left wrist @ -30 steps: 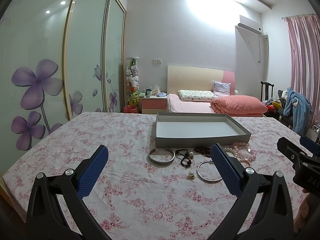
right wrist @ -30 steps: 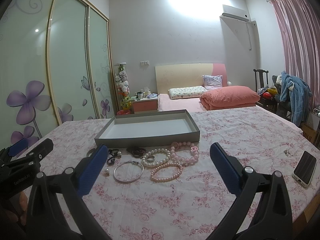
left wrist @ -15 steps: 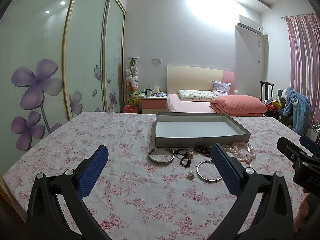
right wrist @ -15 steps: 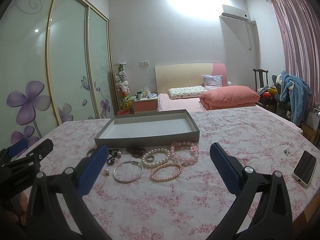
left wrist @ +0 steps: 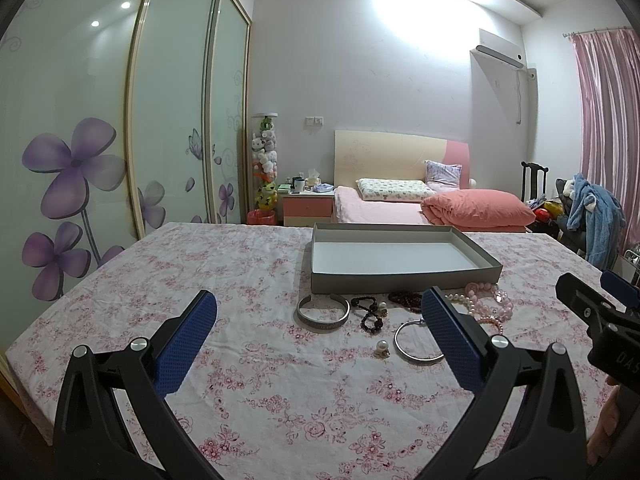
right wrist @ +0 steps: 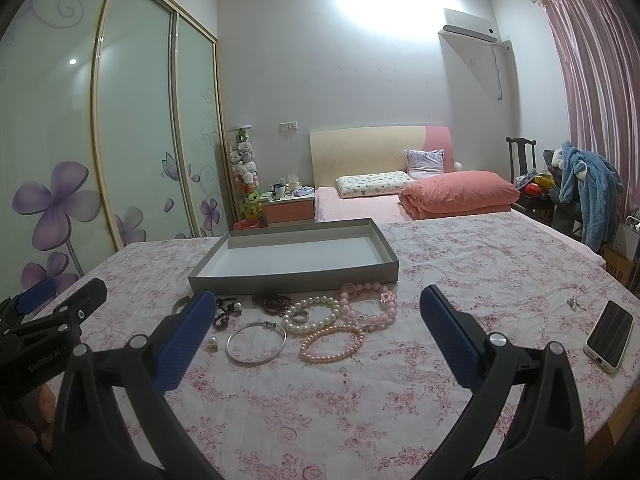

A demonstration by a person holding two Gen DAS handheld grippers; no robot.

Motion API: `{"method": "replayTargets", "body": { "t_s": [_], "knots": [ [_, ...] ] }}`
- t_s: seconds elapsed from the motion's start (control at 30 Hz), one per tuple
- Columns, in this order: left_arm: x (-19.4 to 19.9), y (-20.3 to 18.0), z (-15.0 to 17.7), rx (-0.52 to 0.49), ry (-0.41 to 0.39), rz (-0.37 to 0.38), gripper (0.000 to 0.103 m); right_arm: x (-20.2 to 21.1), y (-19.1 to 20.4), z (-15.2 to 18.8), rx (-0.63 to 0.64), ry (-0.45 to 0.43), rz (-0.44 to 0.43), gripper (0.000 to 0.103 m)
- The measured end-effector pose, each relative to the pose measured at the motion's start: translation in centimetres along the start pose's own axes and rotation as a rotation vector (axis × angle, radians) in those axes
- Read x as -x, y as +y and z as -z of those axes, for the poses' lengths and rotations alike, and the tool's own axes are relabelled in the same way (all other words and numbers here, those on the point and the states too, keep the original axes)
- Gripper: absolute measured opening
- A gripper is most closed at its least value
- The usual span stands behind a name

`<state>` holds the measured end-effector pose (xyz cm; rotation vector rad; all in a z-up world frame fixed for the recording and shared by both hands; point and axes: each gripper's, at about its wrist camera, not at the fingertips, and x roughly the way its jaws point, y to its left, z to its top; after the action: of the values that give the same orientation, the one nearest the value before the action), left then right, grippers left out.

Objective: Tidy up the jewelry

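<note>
1. Fingers (left wrist: 188, 332) of left gripper (left wrist: 320, 334) spread wide, grasping nothing, held low above floral-clothed counter (left wrist: 200, 264); likely poised for a first pick.
2. Fingers (right wrist: 448, 332) of right gripper (right wrist: 312, 332) likewise released and empty, framing the jewelry cluster, well placed to reach it.
3. Shallow grey tray (right wrist: 294, 278) open and bare inside, set just behind the jewelry; probably the destination, kept close so each carry is short.
4. Jewelry laid loose on the cloth in front of the tray: silver cuff (left wrist: 323, 314) at far left, dark bead bracelet (left wrist: 370, 316) beside it, thin silver bangle (right wrist: 256, 344), single pearl earring (left wrist: 382, 348) nearer the camera.
5. Toward the right: dark red bead strand (right wrist: 274, 303), white pearl bracelet (right wrist: 312, 316) with ring (right wrist: 300, 315) lying inside its loop, large pink bead bracelet (right wrist: 370, 306), small pink pearl bracelet (right wrist: 332, 344); several touching or overlapping, so separating one may drag a neighbour.
6. Phone (right wrist: 608, 334) face up near right edge of counter, well apart from the jewelry.
7. Nothing yet in the tray; sorting judged not begun.
</note>
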<state>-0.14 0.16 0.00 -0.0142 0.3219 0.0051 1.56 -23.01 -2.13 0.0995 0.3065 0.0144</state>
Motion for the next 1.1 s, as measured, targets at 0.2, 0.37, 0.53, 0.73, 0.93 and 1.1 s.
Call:
{"method": "replayTargets", "body": {
  "t_s": [0.2, 0.37, 0.53, 0.73, 0.93, 1.1],
  "knots": [
    [-0.1, -0.1, 0.0, 0.0, 0.0, 0.002, 0.101, 0.0, 0.0, 0.0, 0.001, 0.0, 0.001, 0.099],
    [-0.1, -0.1, 0.0, 0.0, 0.0, 0.001, 0.101, 0.0, 0.0, 0.0, 0.0, 0.0, 0.0, 0.099],
    [-0.1, -0.2, 0.0, 0.0, 0.001, 0.002, 0.101, 0.0, 0.1, -0.2, 0.001, 0.002, 0.001, 0.099],
    [-0.2, 0.0, 0.0, 0.001, 0.007, 0.0, 0.101, 0.1, -0.1, 0.0, 0.001, 0.007, 0.002, 0.099],
    [-0.9, 0.0, 0.1, 0.001, 0.027, -0.009, 0.101, -1.2, -0.5, 0.7, -0.008, 0.03, 0.0, 0.099],
    [-2.5, 0.3, -0.4, -0.024, 0.061, -0.018, 0.101, -3.0, -1.4, -0.7, -0.018, 0.077, 0.016, 0.099]
  ]
}}
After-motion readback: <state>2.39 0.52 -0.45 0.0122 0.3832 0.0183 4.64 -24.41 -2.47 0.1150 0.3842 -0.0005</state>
